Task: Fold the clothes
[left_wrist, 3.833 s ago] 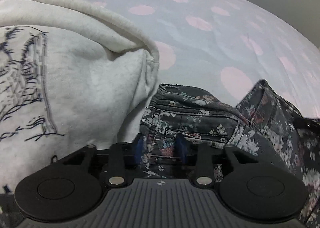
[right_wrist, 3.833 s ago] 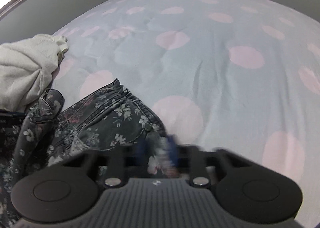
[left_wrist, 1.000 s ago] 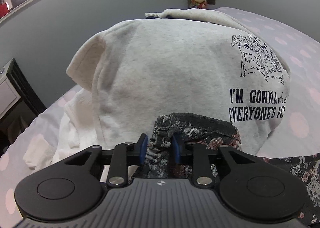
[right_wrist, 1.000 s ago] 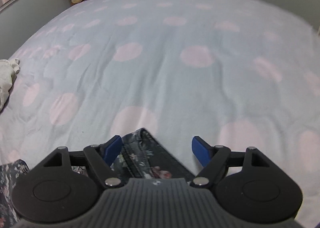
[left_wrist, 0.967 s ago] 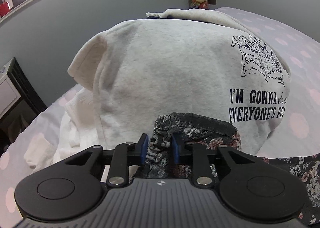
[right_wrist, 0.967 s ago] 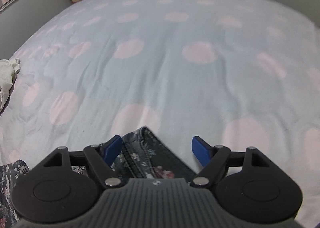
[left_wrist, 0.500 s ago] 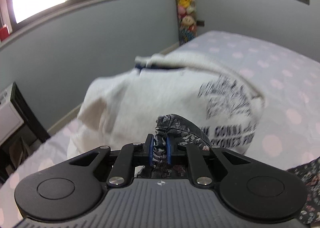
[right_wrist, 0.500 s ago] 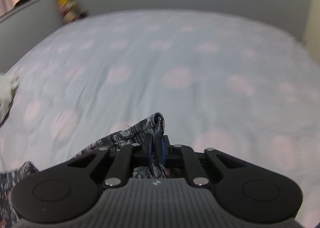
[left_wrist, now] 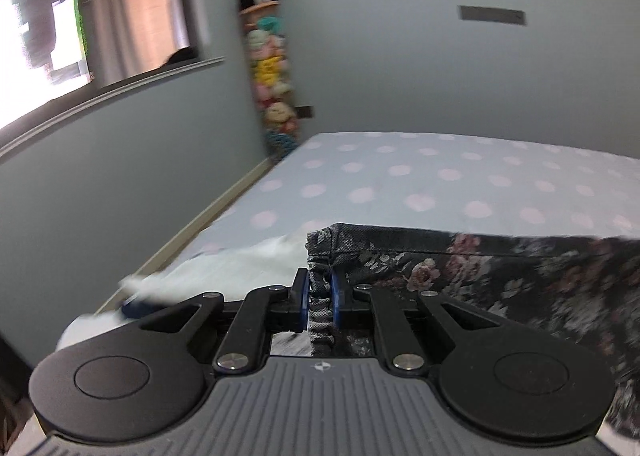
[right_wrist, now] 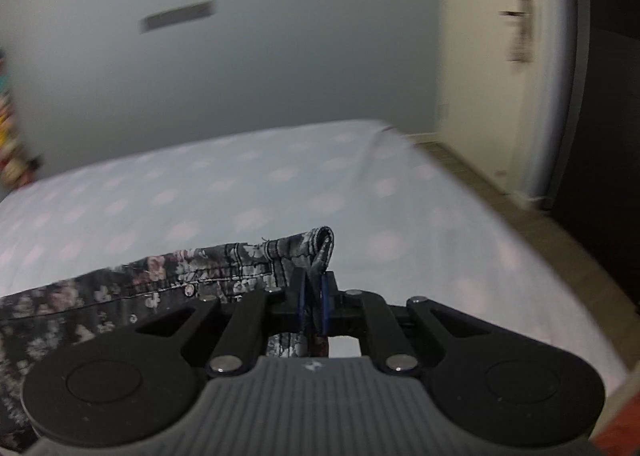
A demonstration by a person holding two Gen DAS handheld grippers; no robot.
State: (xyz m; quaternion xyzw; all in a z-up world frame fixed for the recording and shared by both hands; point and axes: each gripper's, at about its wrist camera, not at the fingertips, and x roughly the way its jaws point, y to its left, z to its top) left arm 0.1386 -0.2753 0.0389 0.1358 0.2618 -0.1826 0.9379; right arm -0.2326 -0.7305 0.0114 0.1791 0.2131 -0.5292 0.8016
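Bed [left_wrist: 440, 176] with pale dotted sheet ran wide and bare ahead in both views. Its left edge met the wall [left_wrist: 120, 176] below a window [left_wrist: 48, 36], with a stack of plush toys [left_wrist: 268, 68] in the corner. In the right wrist view the bed's right edge dropped to floor [right_wrist: 480, 164] beside a door [right_wrist: 488, 56].

Floral pants [left_wrist: 500, 276] were stretched in the air between the two grippers, above the sheet. The top hem ran taut rightward from the left gripper [left_wrist: 319, 298]; the lower part hung out of frame. A white garment [left_wrist: 248, 264] lay just left of and behind the left gripper, blurred, its shape hard to make out and its near part hidden by the gripper body.

Left gripper was clenched on a bunched corner of the pants, cloth standing up between the blue pads [left_wrist: 303, 296].

Right gripper [right_wrist: 313, 302] was pinched shut on the opposite corner, a fold of cloth [right_wrist: 320, 248] looping up just above its pads. The pants trailed left from there to the frame edge. The right wrist view was blurred throughout.
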